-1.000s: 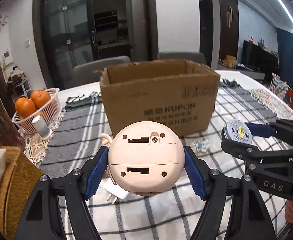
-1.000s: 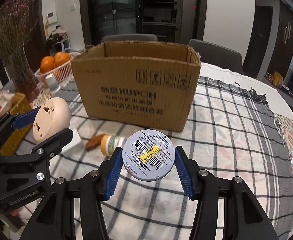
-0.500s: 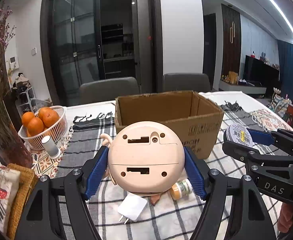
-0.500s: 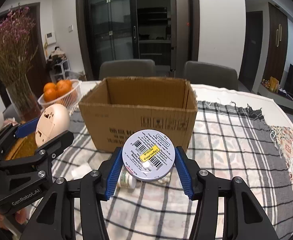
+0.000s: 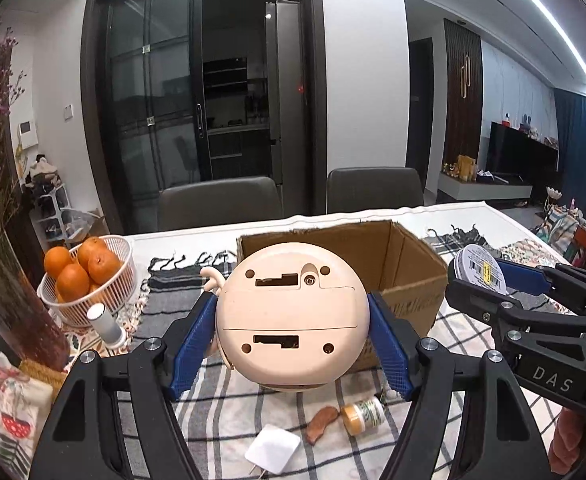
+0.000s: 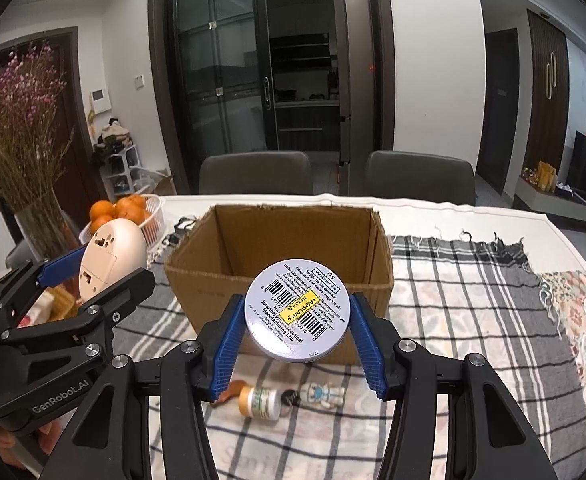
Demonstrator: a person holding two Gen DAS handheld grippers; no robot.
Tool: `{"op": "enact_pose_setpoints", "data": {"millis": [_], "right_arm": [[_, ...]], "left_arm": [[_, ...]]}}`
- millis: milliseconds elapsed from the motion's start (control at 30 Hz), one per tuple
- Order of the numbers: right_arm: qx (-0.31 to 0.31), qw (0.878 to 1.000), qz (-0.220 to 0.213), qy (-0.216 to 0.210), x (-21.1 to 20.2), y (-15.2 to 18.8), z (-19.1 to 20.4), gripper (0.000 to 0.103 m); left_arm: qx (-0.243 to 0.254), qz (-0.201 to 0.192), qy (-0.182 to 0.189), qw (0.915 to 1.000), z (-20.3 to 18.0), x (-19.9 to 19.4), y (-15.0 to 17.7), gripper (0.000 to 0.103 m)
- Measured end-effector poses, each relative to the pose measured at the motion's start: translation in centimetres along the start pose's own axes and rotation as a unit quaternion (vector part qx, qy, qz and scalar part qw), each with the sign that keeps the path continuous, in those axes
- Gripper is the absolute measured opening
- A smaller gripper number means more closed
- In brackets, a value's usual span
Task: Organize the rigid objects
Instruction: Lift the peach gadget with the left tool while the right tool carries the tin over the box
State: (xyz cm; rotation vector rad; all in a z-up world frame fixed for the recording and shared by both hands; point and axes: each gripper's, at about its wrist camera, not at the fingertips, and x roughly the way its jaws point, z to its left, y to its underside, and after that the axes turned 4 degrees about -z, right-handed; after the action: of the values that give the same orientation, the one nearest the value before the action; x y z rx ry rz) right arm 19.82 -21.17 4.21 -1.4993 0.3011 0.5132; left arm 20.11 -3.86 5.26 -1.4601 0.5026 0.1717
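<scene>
Checked counter [image 6: 473, 300], open cardboard box [image 6: 293, 236] at centre. Left tongs [image 5: 293, 332] grip a cream round gadget [image 5: 293, 320]; right tongs [image 6: 297, 316] grip a tin [image 6: 298, 310]. Both should clear the box rim before release.

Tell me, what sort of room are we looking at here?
Most likely a home's dining area: a cloth-covered table with chairs behind it, a basket of oranges, and a television in the adjoining living space.

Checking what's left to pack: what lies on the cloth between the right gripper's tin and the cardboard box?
Right wrist view: below the tin, before the cardboard box, lie a small bottle and toy figure.
</scene>
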Motion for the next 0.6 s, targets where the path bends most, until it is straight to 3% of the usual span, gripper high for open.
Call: {"op": "enact_pose_setpoints", "data": {"millis": [333, 600], "right_arm": [[0.003, 1.000, -0.021, -0.004, 0.6, -3.0, -0.4, 0.053], [0.017, 1.000, 0.006, -0.014, 3.2, -4.8, -1.2, 0.053]], "left_arm": [[-0.007, 0.001, 0.008, 0.9999, 0.3, 1.3, -2.9, 0.074], [0.001, 0.017, 0.016, 0.9997, 0.6, 3.5, -4.7, 0.074]]}}
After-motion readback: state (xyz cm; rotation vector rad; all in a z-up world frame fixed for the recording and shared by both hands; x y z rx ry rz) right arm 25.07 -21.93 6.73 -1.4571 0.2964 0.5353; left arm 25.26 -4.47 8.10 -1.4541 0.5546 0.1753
